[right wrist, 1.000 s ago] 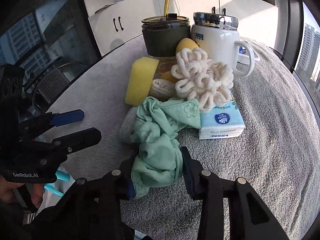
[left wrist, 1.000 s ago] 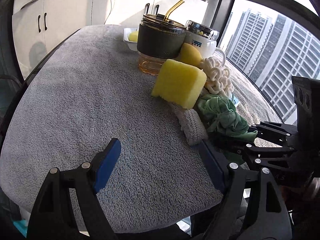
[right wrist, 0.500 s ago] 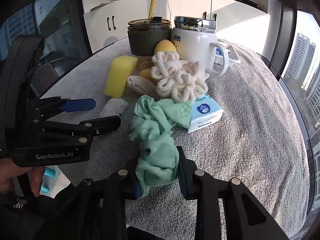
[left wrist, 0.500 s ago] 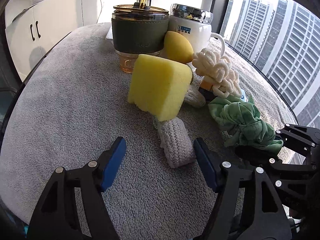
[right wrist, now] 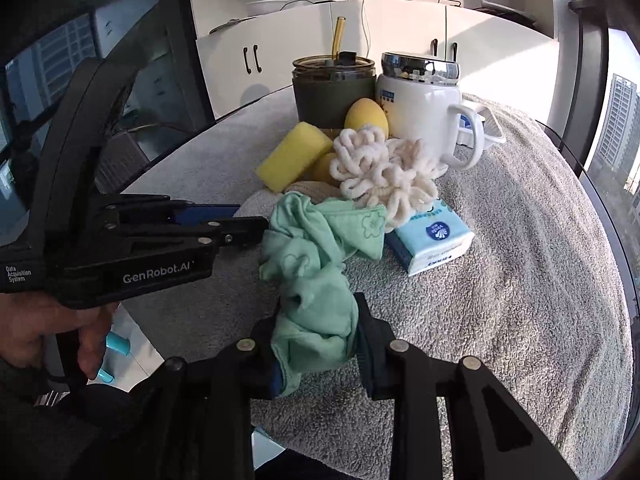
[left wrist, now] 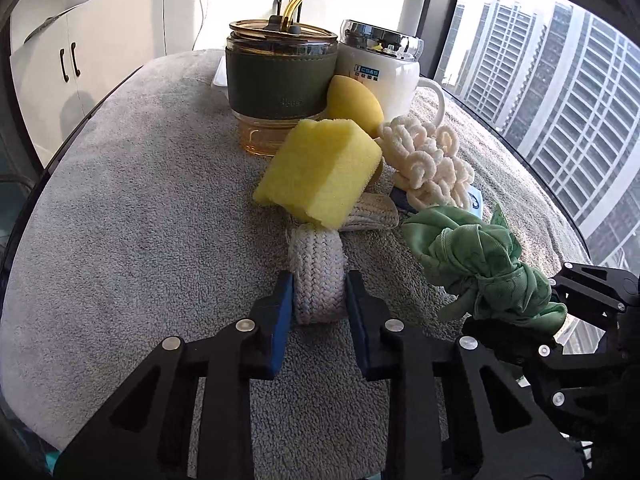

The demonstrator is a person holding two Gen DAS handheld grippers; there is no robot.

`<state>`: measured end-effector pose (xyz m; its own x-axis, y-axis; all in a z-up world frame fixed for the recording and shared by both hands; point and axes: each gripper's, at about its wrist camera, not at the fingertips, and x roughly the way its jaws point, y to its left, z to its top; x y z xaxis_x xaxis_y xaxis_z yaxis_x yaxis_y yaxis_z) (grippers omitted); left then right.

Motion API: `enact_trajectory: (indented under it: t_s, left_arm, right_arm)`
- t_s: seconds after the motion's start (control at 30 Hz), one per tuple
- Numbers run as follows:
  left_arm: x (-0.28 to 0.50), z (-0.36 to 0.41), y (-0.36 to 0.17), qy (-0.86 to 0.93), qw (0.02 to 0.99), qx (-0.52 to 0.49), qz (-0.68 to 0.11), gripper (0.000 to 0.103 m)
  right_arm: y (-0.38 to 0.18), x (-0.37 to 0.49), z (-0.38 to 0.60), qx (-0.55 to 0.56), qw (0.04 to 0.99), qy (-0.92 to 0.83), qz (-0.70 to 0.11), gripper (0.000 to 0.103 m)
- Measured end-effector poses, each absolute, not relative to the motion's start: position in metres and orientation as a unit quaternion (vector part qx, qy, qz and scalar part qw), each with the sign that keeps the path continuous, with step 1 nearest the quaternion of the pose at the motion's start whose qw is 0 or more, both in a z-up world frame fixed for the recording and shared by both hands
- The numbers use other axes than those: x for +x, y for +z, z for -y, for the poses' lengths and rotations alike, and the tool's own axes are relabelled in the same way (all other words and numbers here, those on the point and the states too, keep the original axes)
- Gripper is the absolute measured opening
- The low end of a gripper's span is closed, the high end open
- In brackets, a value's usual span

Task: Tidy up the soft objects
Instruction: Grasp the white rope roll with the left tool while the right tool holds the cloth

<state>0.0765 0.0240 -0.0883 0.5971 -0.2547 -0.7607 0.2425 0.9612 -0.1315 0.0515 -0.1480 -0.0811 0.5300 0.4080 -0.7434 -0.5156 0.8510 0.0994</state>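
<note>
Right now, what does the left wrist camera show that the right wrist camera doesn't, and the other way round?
Only the left wrist view shows the braided white band clamped in the left hand-held gripper, its far end running under the yellow sponge.

Only the right wrist view shows the whole tissue pack and the person's hand on the left tool.

Both show the green cloth held by the right hand-held gripper, the cream knotted rope bundle, the white mug and the green-sleeved glass cup on the grey towel.
</note>
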Motion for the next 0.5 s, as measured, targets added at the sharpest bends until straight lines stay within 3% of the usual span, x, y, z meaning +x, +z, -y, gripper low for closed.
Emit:
enact_trajectory:
  t_s: [0.5]
  left_arm:
    - [0.056, -0.045, -0.085, -0.170, 0.879, -0.013, -0.445, 0.024]
  right_arm:
    - [-0.073, 0.033, 0.155, -0.060, 0.827, 0.331, -0.450, 0.031]
